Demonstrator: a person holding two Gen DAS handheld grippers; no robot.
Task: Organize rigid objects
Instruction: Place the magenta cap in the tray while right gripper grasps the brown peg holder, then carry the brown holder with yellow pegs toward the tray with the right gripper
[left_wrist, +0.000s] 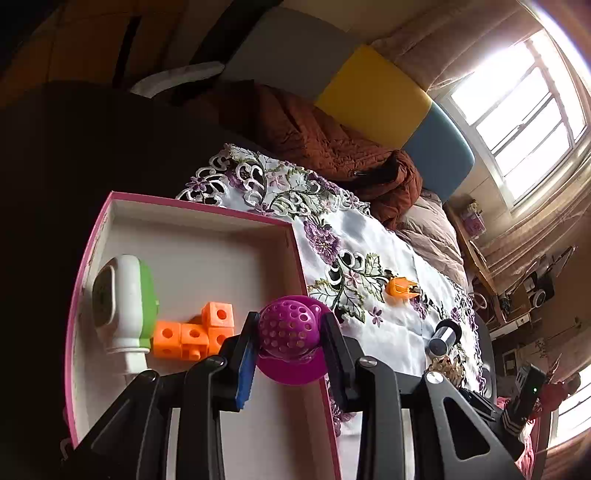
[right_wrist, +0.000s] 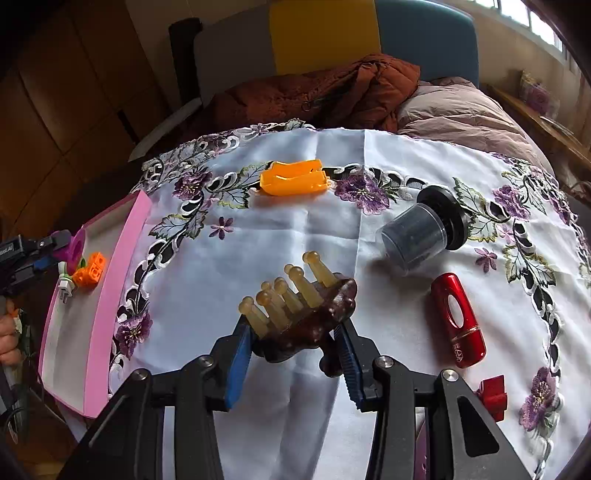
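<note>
Your left gripper (left_wrist: 288, 332) has its jaws closed on the purple perforated ball (left_wrist: 288, 328), hanging over the pink-rimmed box (left_wrist: 207, 210) near its right wall; this looks like the drop-off step. Inside the box, at about nine o'clock from the ball, lie the orange linked cubes (left_wrist: 195, 332) and the white-and-green plug-in device (left_wrist: 123, 302). Your right gripper (right_wrist: 295, 339) is clamped on the brown massage comb (right_wrist: 299, 314); whether it is lifted off the embroidered cloth (right_wrist: 295, 221) is hard to judge. Next, lower the ball onto bare box floor and part the jaws; it may roll. The orange clip (right_wrist: 293, 177), at twelve o'clock from the comb, still waits.
</note>
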